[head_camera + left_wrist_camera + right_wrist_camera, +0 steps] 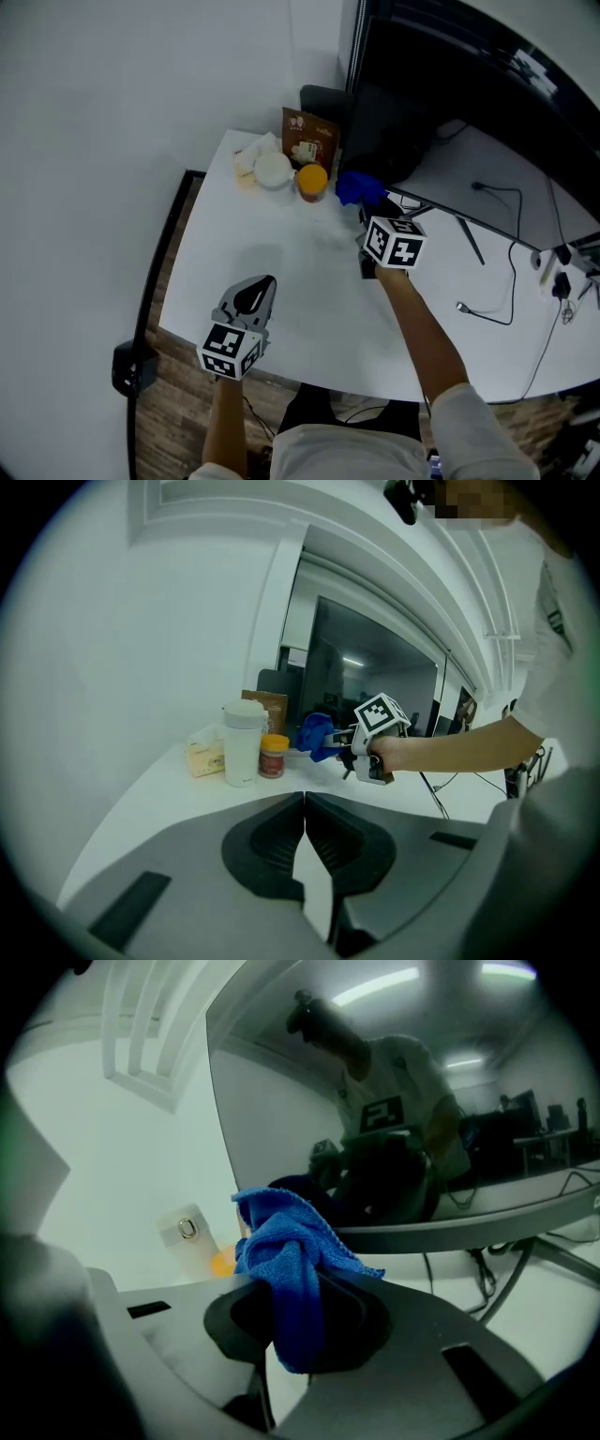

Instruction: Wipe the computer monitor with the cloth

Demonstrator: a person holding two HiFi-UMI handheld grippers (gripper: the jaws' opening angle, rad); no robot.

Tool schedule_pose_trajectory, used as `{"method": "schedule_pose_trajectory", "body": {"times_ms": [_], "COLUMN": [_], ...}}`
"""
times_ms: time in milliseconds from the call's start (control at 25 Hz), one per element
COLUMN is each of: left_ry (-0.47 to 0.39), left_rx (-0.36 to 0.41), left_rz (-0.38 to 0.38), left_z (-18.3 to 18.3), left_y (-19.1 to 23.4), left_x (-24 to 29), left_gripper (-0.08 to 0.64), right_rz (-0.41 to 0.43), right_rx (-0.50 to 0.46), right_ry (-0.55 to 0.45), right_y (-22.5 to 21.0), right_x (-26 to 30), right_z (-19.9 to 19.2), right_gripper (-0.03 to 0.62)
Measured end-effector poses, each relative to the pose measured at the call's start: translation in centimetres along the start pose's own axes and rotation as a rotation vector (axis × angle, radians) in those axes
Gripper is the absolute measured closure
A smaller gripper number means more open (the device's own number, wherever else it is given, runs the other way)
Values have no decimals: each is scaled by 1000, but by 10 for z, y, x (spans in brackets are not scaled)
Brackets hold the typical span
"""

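Note:
The dark monitor stands along the back right of the white desk; its glossy screen fills the right gripper view and mirrors the person. My right gripper is shut on a bunched blue cloth, which sticks up between its jaws close before the screen's lower left part. The cloth and right gripper also show in the left gripper view. My left gripper hovers near the desk's front left edge, shut and empty.
A white tumbler, an orange-lidded jar, a brown packet and a tissue pack cluster at the desk's back left. Cables trail over the desk to the right. A black box sits on the floor.

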State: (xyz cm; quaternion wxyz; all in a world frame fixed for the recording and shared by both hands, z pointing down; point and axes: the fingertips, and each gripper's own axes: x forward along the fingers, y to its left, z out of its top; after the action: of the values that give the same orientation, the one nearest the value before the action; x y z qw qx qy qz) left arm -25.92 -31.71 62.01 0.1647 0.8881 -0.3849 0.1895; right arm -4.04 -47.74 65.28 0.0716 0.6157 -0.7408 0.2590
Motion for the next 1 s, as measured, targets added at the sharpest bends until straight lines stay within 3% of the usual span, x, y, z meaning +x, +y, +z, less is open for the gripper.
{"method": "schedule_pose_trajectory", "body": {"times_ms": [200, 440, 600, 1000], "left_ry": [-2, -5, -8, -48], "left_rx": [31, 82, 98, 154], "left_rz": [-29, -96, -113, -229], "left_z": [9, 23, 37, 70], "left_y": [-40, -139, -190, -320], "left_x": [28, 64, 86, 156], "left_gripper": [541, 541, 541, 541], "right_rz": [-57, -81, -90, -157], "right_rx": [27, 40, 85, 81], "right_ry": [-28, -51, -68, -109], "right_y": [-64, -136, -180, -309], "right_x": [-34, -85, -119, -222], "right_z": [-7, -8, -5, 1], "right_gripper": [528, 528, 528, 528]}}
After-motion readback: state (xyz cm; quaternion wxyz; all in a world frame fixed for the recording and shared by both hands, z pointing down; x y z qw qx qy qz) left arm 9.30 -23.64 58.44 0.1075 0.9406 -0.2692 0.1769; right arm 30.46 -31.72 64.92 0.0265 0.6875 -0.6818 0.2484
